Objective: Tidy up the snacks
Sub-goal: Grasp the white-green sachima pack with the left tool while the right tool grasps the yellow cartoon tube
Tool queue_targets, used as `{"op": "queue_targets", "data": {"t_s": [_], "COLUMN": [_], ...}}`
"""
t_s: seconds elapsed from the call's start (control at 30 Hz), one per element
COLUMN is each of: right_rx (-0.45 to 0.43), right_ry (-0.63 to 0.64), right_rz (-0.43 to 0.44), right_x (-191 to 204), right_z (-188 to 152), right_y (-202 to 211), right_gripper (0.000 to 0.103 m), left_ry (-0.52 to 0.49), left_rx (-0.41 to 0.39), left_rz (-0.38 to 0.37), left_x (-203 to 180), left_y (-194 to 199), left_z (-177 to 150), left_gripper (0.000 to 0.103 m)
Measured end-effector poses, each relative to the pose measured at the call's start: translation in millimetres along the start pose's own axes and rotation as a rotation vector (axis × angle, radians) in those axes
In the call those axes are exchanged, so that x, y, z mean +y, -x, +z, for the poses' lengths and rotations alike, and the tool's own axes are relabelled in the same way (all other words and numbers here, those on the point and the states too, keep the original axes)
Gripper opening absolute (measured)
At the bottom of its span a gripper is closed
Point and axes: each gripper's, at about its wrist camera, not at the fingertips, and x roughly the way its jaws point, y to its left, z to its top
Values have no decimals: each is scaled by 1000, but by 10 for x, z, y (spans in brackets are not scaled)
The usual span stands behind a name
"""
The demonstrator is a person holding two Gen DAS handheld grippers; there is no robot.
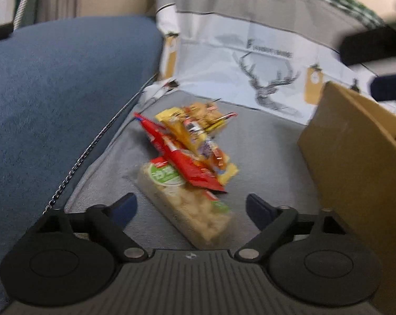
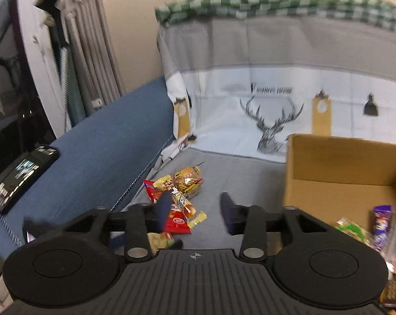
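Here, the snack pile (image 1: 190, 144) is lying at the centre of the left wrist view on the grey cover (image 1: 263, 157), with the clear tray of puffed snacks (image 1: 195, 210) at its near end, partly under a red packet (image 1: 182, 160) and yellow wrappers. The left gripper (image 1: 191, 208) is hanging over that tray with its fingers spread wide, nothing between the pads. The right gripper (image 2: 195, 215) is standing partly open and empty, pointing between the pile and the cardboard box (image 2: 342, 173) at the right of its frame, where a few packets (image 2: 376, 231) are already sitting. The packets look light, crinkly and slippery, likely to slide off one another; the tray seems stiffer but crushable, so taking it across its narrow sides should be safest. The cover is lying soft and wrinkled against a blue cushion (image 1: 53, 92) on the left, and a deer-print cloth (image 1: 271, 86) is hanging behind; curtains are showing in the upper left.
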Motion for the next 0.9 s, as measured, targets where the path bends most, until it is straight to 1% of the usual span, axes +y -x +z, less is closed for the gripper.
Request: {"op": "queue_targets", "data": {"t_s": [0.03, 0.1, 0.13, 0.17, 0.23, 0.33, 0.4, 0.47, 0.5, 0.57, 0.6, 0.67, 0.7, 0.73, 0.77, 0.8, 0.83, 0.9], "right_rx": [25, 76, 103, 140, 201, 274, 318, 348, 360, 380, 382, 373, 370, 367, 361, 355, 348, 336], "right_ry": [-5, 8, 15, 23, 41, 93, 102, 94, 88, 73, 71, 82, 89, 95, 99, 102, 105, 97], "right_rz": [6, 13, 14, 18, 17, -5, -30, -52, -58, -64, -67, -74, -73, -69, -67, -66, -65, -62], "right_x": [9, 61, 91, 130, 202, 304, 334, 328, 322, 305, 303, 304, 307, 313, 315, 314, 311, 296], "right_z": [71, 187, 217, 241, 252, 200, 131, 83, 60, 14, -5, -41, -53, -61, -68, -58, -50, -41], "right_y": [-114, -402, -549, -727, -1045, -1468, -1731, -1908, -1973, -2060, -2092, -2076, -2054, -2022, -1969, -1928, -1869, -1700], "right_gripper": [56, 61, 65, 66, 67, 68, 67, 67, 65, 49, 32, 27, 23, 22, 21, 19, 12, 12], "left_ry": [13, 53, 59, 60, 59, 100, 137, 181, 188, 184, 181, 185, 189, 191, 196, 198, 200, 203], "left_rx": [15, 51, 56, 54, 45, 47, 68, 79, 74, 68, 68, 63, 60, 61, 63, 67, 71, 75], "left_rz": [15, 14, 20, 25, 52, 81, 97, 71, 60, 56, 54, 48, 44, 41, 34, 30, 27, 13], "left_x": [24, 102, 128, 156, 192, 287, 365, 446, 464, 470, 474, 497, 516, 497, 512, 522, 531, 544], "left_y": [-41, -122, -130, -112, -54, -26, -63, -95, -98, -108, -118, -117, -119, -147, -153, -156, -158, -157], "left_z": [3, 8, 9, 14, 22, 31, 35, 42, 49, 52, 53, 48, 52, 66, 73, 78, 81, 84], "left_gripper": [94, 94, 81, 49, 41, 41, 46, 54, 56, 58, 58, 57, 57, 55, 50, 47, 43, 43]}}
